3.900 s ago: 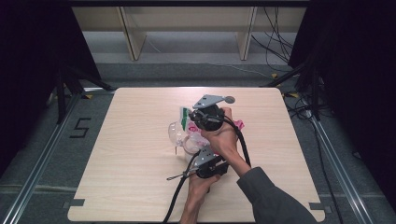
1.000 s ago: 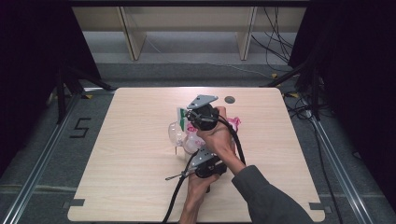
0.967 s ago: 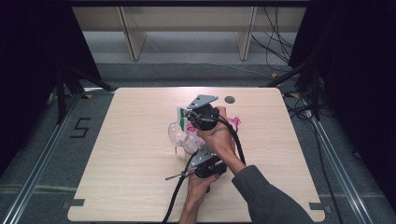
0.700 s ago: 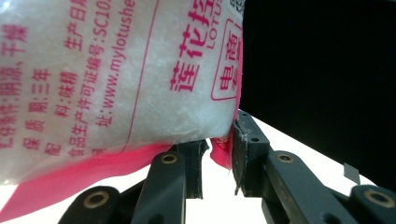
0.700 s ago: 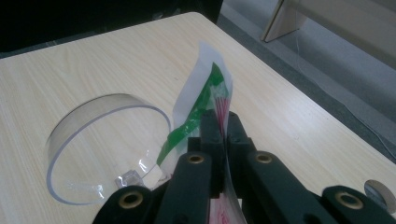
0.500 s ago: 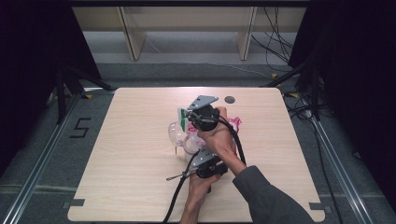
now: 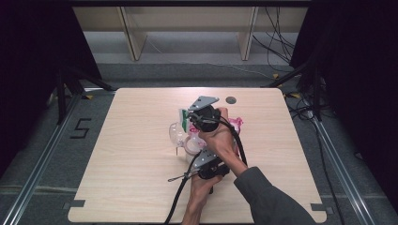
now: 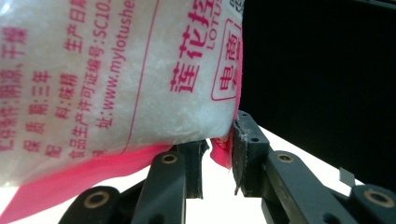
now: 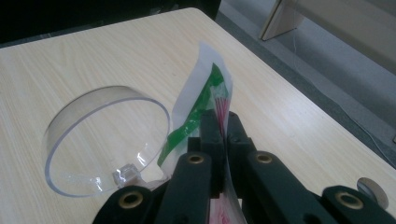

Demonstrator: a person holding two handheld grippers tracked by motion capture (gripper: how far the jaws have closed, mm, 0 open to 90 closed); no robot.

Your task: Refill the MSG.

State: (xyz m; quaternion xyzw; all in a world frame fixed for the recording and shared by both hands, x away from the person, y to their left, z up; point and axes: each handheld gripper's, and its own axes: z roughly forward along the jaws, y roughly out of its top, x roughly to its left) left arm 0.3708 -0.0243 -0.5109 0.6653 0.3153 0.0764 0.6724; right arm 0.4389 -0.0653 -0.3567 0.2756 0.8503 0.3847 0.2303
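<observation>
I am clenching the right gripper (image 9: 223, 135) on the bag's green-edged top (image 9: 205, 93) beside the clear cup (image 9: 105, 140), while the left gripper (image 8: 218, 161) is pinching the pink-printed bag's (image 8: 116, 79) lower corner at counter (image 7: 131, 187) centre, toward six o'clock.
</observation>
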